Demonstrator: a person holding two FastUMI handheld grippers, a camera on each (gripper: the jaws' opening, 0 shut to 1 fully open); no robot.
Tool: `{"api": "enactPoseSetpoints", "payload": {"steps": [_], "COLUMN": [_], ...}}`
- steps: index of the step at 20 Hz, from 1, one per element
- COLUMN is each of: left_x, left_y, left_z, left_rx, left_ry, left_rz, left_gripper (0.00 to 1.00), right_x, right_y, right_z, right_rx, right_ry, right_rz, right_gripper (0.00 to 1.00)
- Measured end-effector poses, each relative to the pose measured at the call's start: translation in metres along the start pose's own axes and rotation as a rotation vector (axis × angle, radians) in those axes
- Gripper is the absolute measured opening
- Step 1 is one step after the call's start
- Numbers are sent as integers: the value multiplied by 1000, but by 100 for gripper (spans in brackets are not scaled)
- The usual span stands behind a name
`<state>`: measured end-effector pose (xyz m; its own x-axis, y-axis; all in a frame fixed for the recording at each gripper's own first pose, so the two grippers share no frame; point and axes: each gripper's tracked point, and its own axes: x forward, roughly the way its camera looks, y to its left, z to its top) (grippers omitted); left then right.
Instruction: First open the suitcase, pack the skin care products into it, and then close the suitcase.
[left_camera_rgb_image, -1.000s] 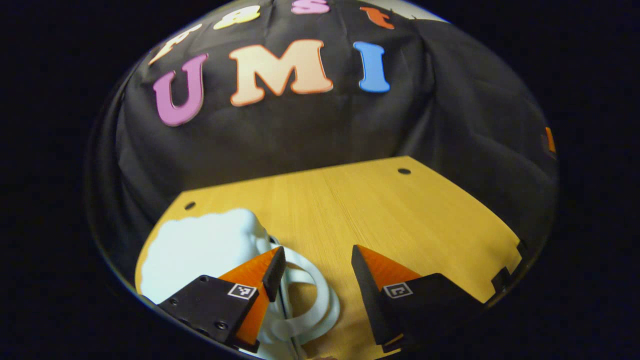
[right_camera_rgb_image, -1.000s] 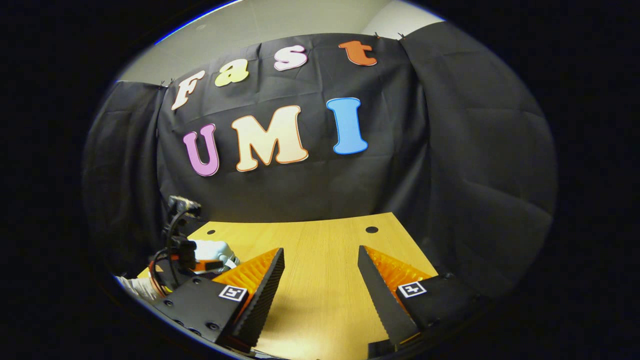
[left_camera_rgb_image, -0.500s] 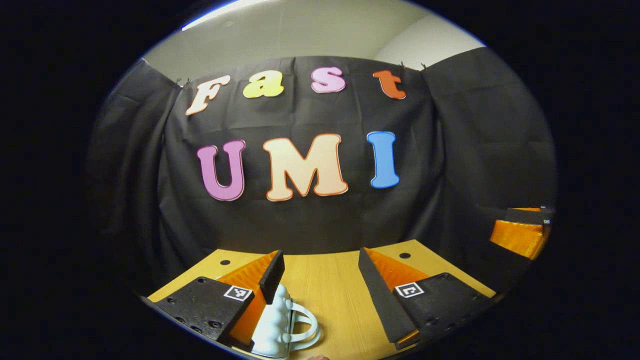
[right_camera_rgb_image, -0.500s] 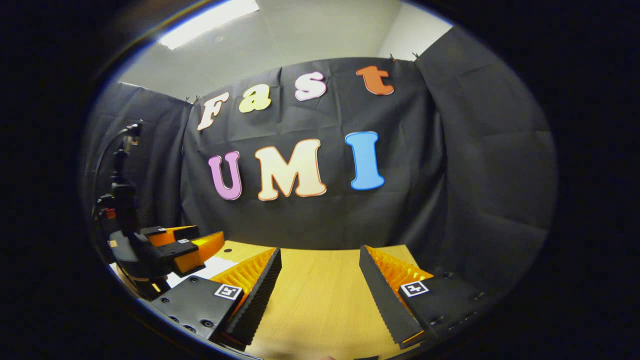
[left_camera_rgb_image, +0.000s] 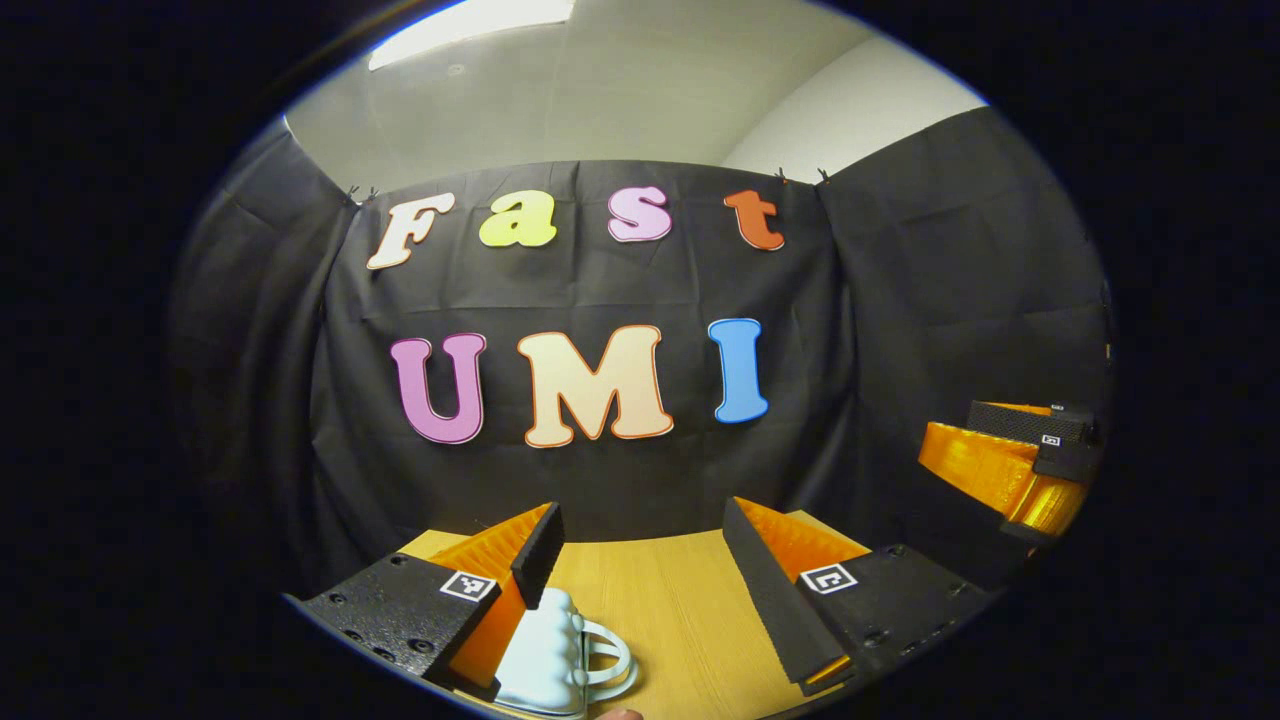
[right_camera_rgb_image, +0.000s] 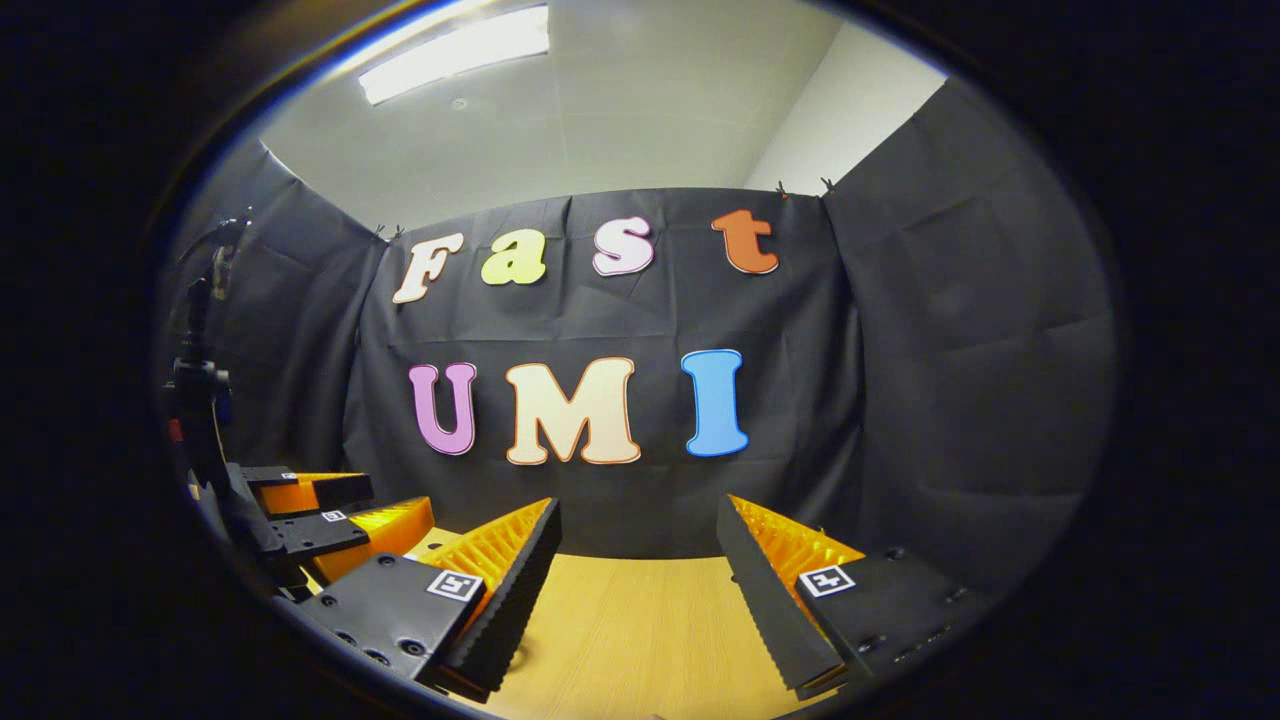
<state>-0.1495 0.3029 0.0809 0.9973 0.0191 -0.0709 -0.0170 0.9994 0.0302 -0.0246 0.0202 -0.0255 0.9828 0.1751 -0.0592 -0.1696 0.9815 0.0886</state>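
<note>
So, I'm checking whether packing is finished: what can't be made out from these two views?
- White suitcase, left gripper view: cut off by the lower edge and partly behind the left gripper's finger; whether it is latched is unclear.
- Skin care products: cannot tell where they are.
- Wooden table, right gripper view: near part cut off behind the right gripper.
</note>
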Motion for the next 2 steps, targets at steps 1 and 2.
{"api": "enactPoseSetpoints", "payload": {"steps": [1, 2], "left_x": [-2, -5], "left_y": [2, 6], "left_z": [-3, -4], "left_rx": [2, 5], "left_ry": [10, 19], "left_rz": [-3, 1], "left_gripper": [94, 94], "right_x": [-4, -7], "right_y": [3, 5], "right_z": [4, 6], "right_rx": [-2, -4], "right_ry": [-13, -16], "right_rz": [-3, -9], "right_gripper": [98, 98]}}
